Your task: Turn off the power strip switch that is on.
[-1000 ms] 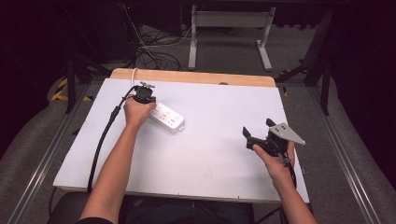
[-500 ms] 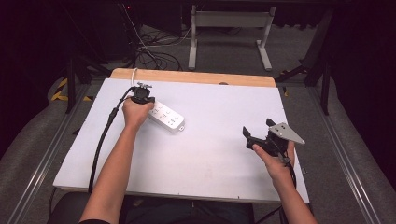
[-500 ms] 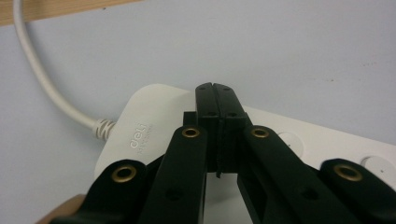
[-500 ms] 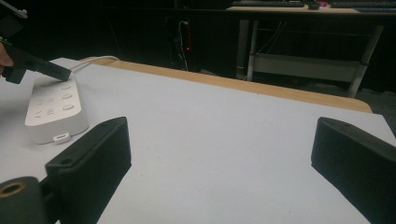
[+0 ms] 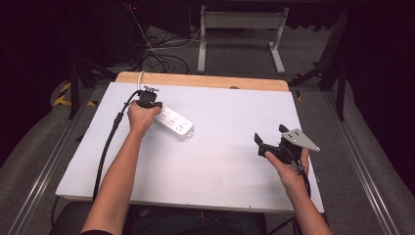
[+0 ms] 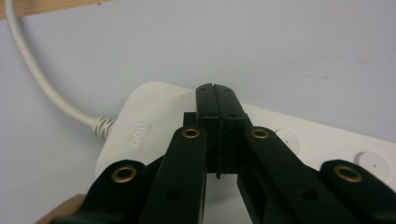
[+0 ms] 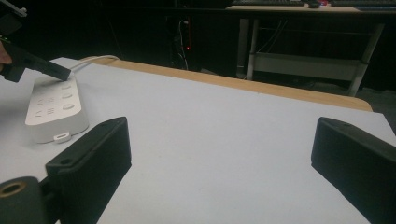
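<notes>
A white power strip [image 5: 173,122] [image 6: 149,126] [image 7: 51,109] lies on the left part of the white table top [image 5: 220,166], and its white cord [image 6: 42,84] runs off toward the far edge. My left gripper [image 5: 149,104] [image 6: 215,91] is shut, its joined tips pressing down on the cord end of the strip, next to a round button. The same tips [image 7: 65,73] touch the strip's far end in the right gripper view. My right gripper [image 5: 270,134] [image 7: 224,144] is held open above the right side of the table, with nothing between its jaws.
A wooden strip [image 5: 205,81] borders the table's far edge. A black cable [image 5: 105,152] trails from the left gripper along the left forearm. Beyond the table are floor cables [image 5: 156,58] and a grey desk frame [image 5: 240,29].
</notes>
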Available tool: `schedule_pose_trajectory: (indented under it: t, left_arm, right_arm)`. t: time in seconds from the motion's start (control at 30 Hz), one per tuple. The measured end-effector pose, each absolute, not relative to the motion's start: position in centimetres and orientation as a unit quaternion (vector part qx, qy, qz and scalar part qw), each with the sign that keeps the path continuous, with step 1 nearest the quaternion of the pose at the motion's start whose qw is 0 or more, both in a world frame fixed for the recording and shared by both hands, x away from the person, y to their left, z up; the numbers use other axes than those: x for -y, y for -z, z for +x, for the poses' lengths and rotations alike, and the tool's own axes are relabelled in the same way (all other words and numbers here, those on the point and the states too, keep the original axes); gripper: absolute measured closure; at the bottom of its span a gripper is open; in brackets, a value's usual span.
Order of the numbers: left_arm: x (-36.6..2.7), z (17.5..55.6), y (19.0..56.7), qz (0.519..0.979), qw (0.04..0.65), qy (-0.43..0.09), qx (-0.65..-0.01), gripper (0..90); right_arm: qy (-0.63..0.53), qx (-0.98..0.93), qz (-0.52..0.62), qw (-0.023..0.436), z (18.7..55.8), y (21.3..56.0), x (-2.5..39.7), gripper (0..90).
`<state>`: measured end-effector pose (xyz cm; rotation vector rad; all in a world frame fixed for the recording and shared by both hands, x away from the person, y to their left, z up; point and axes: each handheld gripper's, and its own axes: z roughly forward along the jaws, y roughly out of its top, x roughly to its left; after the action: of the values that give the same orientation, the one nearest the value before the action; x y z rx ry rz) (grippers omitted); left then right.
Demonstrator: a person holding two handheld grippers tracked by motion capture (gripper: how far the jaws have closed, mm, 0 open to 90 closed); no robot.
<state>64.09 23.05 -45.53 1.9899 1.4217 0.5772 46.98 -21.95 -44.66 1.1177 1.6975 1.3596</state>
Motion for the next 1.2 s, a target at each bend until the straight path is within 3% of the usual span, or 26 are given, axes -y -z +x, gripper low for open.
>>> schedule_pose_trajectory:
  t: [0.27,0.37,0.57,0.8,1.07,1.2]
  left_arm:
    - [-23.5,64.2,45.5,0.751,0.314,-0.213,-0.541,90.0]
    - [-24.0,64.2,45.3,0.742,0.336,-0.199,-0.545,90.0]
    - [-25.6,62.7,43.6,0.710,0.402,-0.230,-0.530,90.0]
    - [-28.1,58.6,40.2,0.684,0.448,-0.276,-0.506,90.0]
    - [-31.7,52.1,37.5,0.611,0.547,-0.304,-0.485,90.0]
    - [-32.2,48.7,37.2,0.601,0.559,-0.334,-0.464,90.0]
  right_arm:
    - [-0.519,-0.655,0.431,0.341,47.1,44.8,21.8,5.6]
    - [-0.516,-0.657,0.432,0.340,47.1,44.9,21.8,5.6]
    - [-0.514,-0.654,0.438,0.340,47.2,45.0,22.0,5.6]
    - [-0.517,-0.653,0.436,0.342,47.1,44.9,22.0,5.7]
    - [-0.512,-0.655,0.437,0.344,47.1,44.9,21.9,5.7]
    - [-0.511,-0.654,0.437,0.346,47.1,44.9,21.9,5.8]
